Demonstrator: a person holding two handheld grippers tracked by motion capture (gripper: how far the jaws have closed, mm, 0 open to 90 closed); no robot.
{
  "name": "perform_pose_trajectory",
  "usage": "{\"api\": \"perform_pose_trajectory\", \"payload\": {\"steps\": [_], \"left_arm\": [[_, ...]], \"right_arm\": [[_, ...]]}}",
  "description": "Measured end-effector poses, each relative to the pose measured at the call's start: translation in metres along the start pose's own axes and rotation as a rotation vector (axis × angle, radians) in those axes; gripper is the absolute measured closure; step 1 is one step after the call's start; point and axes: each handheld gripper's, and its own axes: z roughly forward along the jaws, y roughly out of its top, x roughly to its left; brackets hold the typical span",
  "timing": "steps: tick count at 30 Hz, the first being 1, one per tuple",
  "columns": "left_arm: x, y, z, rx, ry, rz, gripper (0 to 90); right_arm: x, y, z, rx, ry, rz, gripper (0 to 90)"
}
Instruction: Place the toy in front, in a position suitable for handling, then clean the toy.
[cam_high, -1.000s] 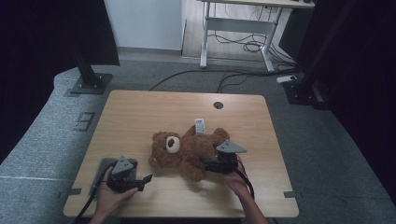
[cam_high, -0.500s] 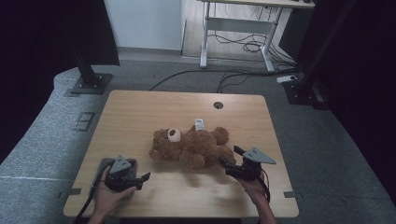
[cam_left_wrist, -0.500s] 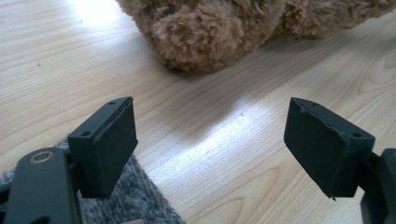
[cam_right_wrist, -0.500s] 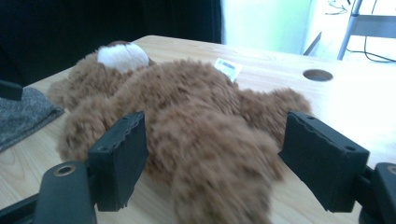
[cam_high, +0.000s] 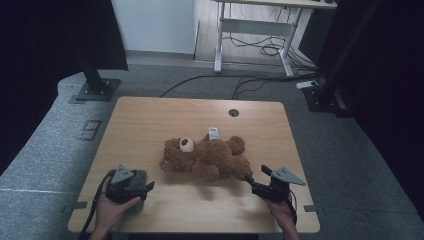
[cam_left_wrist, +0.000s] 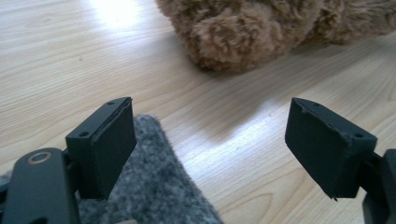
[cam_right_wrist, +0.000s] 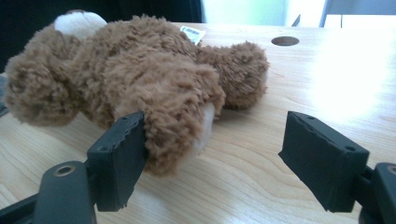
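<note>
A brown teddy bear (cam_high: 207, 157) lies on its back in the middle of the wooden table (cam_high: 150, 125), white muzzle up, head to the left. My right gripper (cam_high: 255, 175) stands open just right of the bear's leg; in the right gripper view (cam_right_wrist: 215, 149) the bear's foot (cam_right_wrist: 177, 121) sits against the left jaw, with nothing held. My left gripper (cam_high: 146, 187) rests open near the front left corner, over a grey felt cloth (cam_left_wrist: 154, 186). The bear's arm (cam_left_wrist: 233, 32) lies a short way beyond its jaws.
A white tag (cam_high: 213, 133) sticks out behind the bear. A round cable hole (cam_high: 233, 113) sits near the table's far edge. Beyond the table are grey floor, a metal desk frame (cam_high: 250, 40) with cables, and dark stands at both sides.
My right gripper has let go of the bear and drawn back to the right. The bear has settled flat on the table. The left gripper has stayed put.
</note>
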Motion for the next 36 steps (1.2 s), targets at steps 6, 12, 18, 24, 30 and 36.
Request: {"api": "perform_pose_trajectory", "payload": {"steps": [6,12,18,24,30,36], "left_arm": [[0.010,-0.002,-0.008,-0.008,0.029,-0.021,15.8],[0.022,-0.004,-0.013,-0.009,0.052,-0.048,15.8],[0.023,-0.009,-0.005,0.043,0.056,-0.052,14.8],[0.019,-0.013,0.012,0.126,0.083,-0.027,10.0],[0.024,-0.025,0.027,0.206,0.162,-0.023,6.8],[0.026,-0.027,0.032,0.211,0.161,-0.030,7.4]], "right_arm": [[-0.003,-0.004,0.000,0.005,-0.011,-0.002,22.1],[-0.005,-0.006,0.001,0.013,-0.017,-0.003,22.1],[-0.006,-0.007,0.000,0.011,-0.024,-0.002,22.1],[-0.007,-0.006,0.000,0.005,-0.023,-0.003,22.1],[-0.008,-0.008,0.000,0.011,-0.024,0.001,22.1],[-0.009,-0.008,0.000,0.012,-0.029,0.003,22.1]]}}
